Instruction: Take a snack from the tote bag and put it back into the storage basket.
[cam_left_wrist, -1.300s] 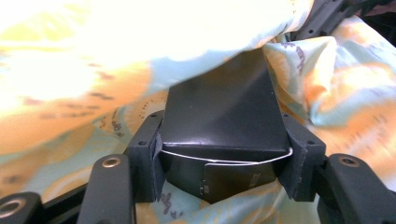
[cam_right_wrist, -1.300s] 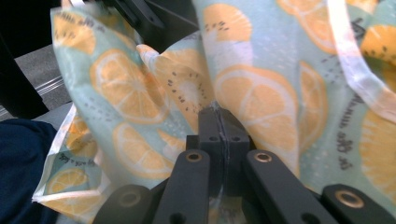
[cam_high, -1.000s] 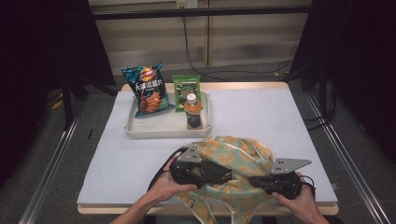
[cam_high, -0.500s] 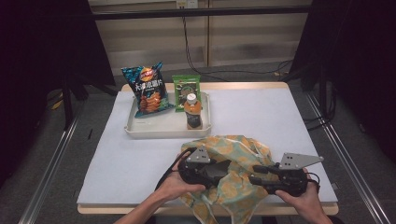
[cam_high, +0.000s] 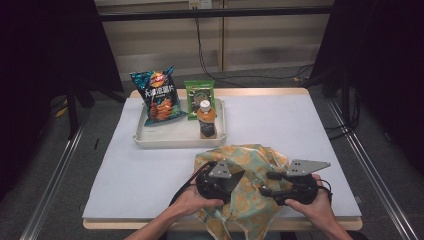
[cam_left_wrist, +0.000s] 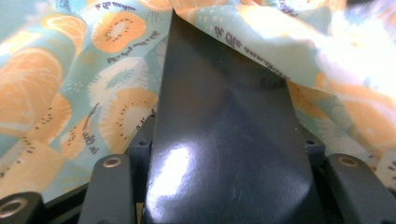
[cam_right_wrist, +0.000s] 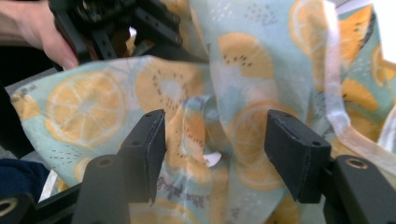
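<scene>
A soft bag (cam_high: 250, 200) printed with orange and kiwi slices lies crumpled at the table's front edge, and part of it hangs over the edge. My left gripper (cam_high: 239, 178) points right into the bag's mouth. In the left gripper view a glossy black sheet (cam_left_wrist: 224, 140) covers the space between the jaws and runs under the fabric (cam_left_wrist: 70, 93), hiding the tips; these jaws have just been closing. My right gripper (cam_right_wrist: 215, 126) faces left with its jaws apart. They have just been opening, and bag fabric (cam_right_wrist: 187, 135) sits loose between the pads (cam_right_wrist: 152, 144).
A white tray (cam_high: 150, 141) stands at the back left of the white-covered table (cam_high: 300, 120). It holds a blue chips bag (cam_high: 159, 95), a green packet (cam_high: 199, 92) and a bottle (cam_high: 206, 119). The person's forearms come in over the front edge.
The bag was spread wide between the two grippers and is now gathered narrower. The right gripper's jaws have parted off the fabric. Both hands stay about where they were.
</scene>
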